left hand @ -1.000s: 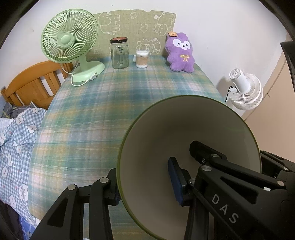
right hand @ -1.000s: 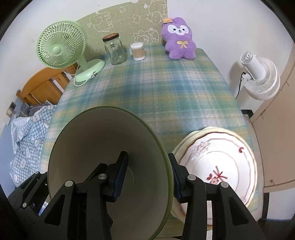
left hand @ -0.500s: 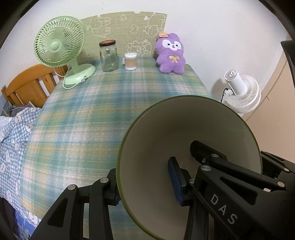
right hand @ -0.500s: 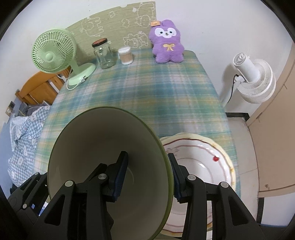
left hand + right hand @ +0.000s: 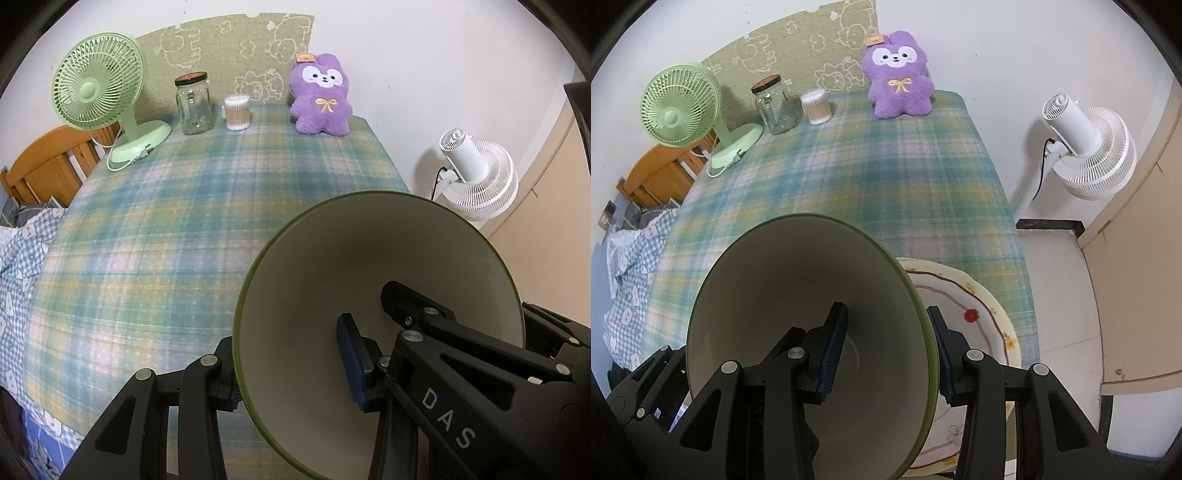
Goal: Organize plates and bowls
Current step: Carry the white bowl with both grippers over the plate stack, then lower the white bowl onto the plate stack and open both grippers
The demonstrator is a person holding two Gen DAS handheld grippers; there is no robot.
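One cream bowl with a green rim [image 5: 388,258] hangs tilted above the plaid table, held from both sides. My left gripper [image 5: 291,362] is shut on its left wall, one blue pad [image 5: 351,362] inside. In the right wrist view my right gripper [image 5: 886,347] is shut on the right wall of the same bowl [image 5: 783,288], one pad inside and one outside. Just right of and below the bowl, a stack of cream plates with red flowers [image 5: 975,314] lies near the table's front right corner, partly hidden by the bowl and my right finger.
At the back of the plaid table [image 5: 184,221] stand a green desk fan [image 5: 96,85], a glass jar [image 5: 194,103], a cotton swab tub [image 5: 237,112] and a purple plush [image 5: 321,99]. A white floor fan [image 5: 1086,151] stands to the right, a bed [image 5: 631,266] to the left.
Both grippers have carried the bowl to the right over the table. In the right wrist view the plate stack has slid left, closer under the bowl. The grips are unchanged.
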